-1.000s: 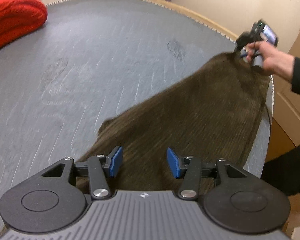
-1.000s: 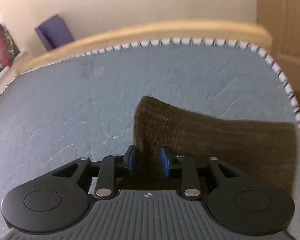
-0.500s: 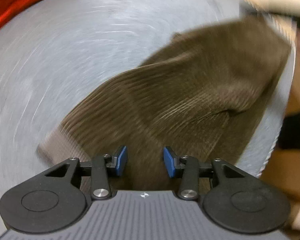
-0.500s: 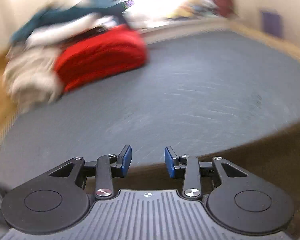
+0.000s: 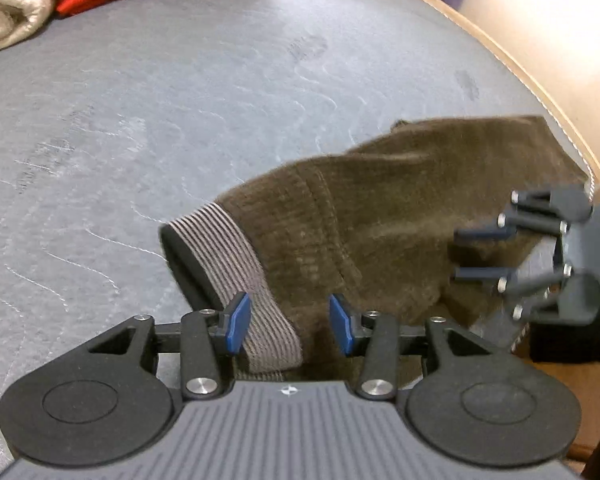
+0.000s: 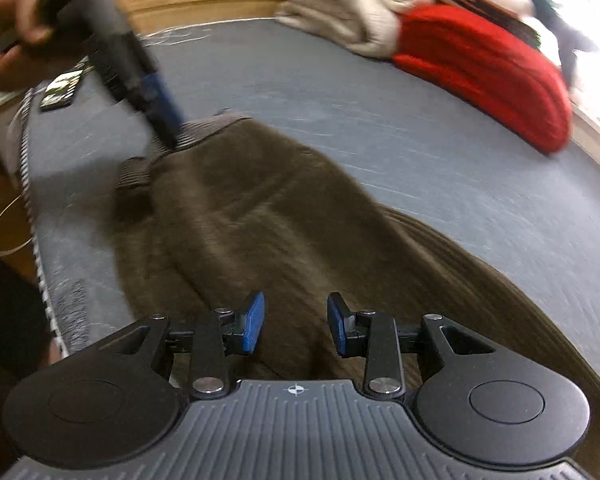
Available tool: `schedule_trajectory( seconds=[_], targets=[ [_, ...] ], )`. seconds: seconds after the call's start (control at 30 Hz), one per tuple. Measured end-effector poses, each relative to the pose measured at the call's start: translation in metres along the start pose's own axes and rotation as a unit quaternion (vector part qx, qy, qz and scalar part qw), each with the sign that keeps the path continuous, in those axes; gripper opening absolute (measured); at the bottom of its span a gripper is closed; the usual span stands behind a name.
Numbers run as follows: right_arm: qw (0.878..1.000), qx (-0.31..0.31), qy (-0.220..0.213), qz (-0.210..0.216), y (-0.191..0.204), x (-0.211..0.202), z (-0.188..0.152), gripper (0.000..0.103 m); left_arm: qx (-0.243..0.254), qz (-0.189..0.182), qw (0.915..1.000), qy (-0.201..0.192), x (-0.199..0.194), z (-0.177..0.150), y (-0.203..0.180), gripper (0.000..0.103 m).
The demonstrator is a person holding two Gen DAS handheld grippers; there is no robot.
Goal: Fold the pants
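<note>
Brown corduroy pants (image 5: 400, 216), grey-striped waistband (image 5: 252, 280), grey bed (image 5: 180, 100)

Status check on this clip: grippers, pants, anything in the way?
Left gripper open over the striped waistband, jaws just opening. Right gripper open above the brown pants, nothing pinched. Pants bunched on the grey mattress. Phone nearby, clear.

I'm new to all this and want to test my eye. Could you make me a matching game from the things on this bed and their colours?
Things:
1. pants
2. waistband
3. folded blanket
4. bed cover

Colours:
A. red
B. grey-blue
C. dark brown
D. grey with fine stripes

Pairs: 1-C, 2-D, 3-A, 4-B
</note>
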State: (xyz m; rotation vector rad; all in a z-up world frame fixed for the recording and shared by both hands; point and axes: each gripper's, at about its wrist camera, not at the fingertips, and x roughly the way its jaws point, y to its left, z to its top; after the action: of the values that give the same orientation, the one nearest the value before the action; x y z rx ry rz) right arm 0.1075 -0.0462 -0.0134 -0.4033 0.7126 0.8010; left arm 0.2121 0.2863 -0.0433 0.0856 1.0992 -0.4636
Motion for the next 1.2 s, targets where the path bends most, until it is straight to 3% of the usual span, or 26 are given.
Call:
schedule_trajectory(
  seconds=[0.07, 0.13, 0.3, 0.43, 0.6, 0.67, 0.73, 0.8, 0.9, 1.03, 1.1, 1.17, 1.2],
  targets=[
    [1.0, -0.01, 0.008, 0.007, 0.011, 0.007, 0.0, 0.036, -0.006, 0.018, 0.9998, -0.004, -0.002, 0.0, 0.003, 0.063],
    [1.0, -0.022, 0.016, 0.01, 0.014, 0.011, 0.002, 0.036, -0.02, 0.006, 0.9998, -0.004, -0.002, 0.0, 0.007, 0.063],
    [0.998, -0.021, 0.039, 0.04, 0.015, 0.027, 0.009, 0.038, -0.013, 0.012, 0.9992, 0.035, 0.02, -0.005, 0.004, 0.063],
    [0.996, -0.054, 0.058, 0.048, 0.026, 0.039, 0.008, 0.046, -0.008, 0.014, 0.9986, 0.05, 0.036, -0.006, 0.0, 0.062],
    [0.995, -0.058, 0.061, 0.052, 0.032, 0.046, 0.011, 0.048, 0.028, 0.039, 0.9974, 0.053, 0.039, -0.006, -0.009, 0.047],
    [0.994, -0.075, 0.058, 0.05, 0.036, 0.043, 0.014, 0.037, 0.044, 0.045, 0.9967, 0.05, 0.038, -0.004, -0.013, 0.035],
    [0.994, -0.085, 0.047, 0.06, 0.037, 0.038, 0.018, 0.011, 0.061, 0.049, 0.996, 0.044, 0.032, -0.003, -0.018, 0.031],
    [0.993, -0.089, 0.035, 0.07, 0.036, 0.031, 0.022, 0.005, 0.077, 0.052, 0.995, 0.035, 0.023, 0.0, -0.02, 0.028],
    [0.99, -0.104, 0.022, 0.091, 0.037, 0.015, 0.03, 0.004, 0.098, 0.05, 0.9936, 0.026, 0.008, 0.0, -0.021, 0.028],
    [0.989, -0.083, 0.0, 0.125, 0.032, -0.007, 0.038, 0.004, 0.098, 0.051, 0.993, 0.043, 0.009, -0.008, -0.017, 0.033],
    [0.99, -0.056, 0.007, 0.127, 0.031, 0.0, 0.036, 0.008, 0.098, 0.07, 0.9902, 0.07, 0.023, -0.009, -0.018, 0.044],
    [0.989, -0.061, 0.046, 0.124, 0.038, 0.015, 0.028, 0.012, 0.099, 0.094, 0.9876, 0.077, 0.028, -0.007, -0.018, 0.07],
    [0.987, -0.086, 0.068, 0.119, 0.044, 0.021, 0.024, 0.013, 0.101, 0.102, 0.9875, 0.066, 0.025, -0.004, -0.018, 0.071]
  ],
)
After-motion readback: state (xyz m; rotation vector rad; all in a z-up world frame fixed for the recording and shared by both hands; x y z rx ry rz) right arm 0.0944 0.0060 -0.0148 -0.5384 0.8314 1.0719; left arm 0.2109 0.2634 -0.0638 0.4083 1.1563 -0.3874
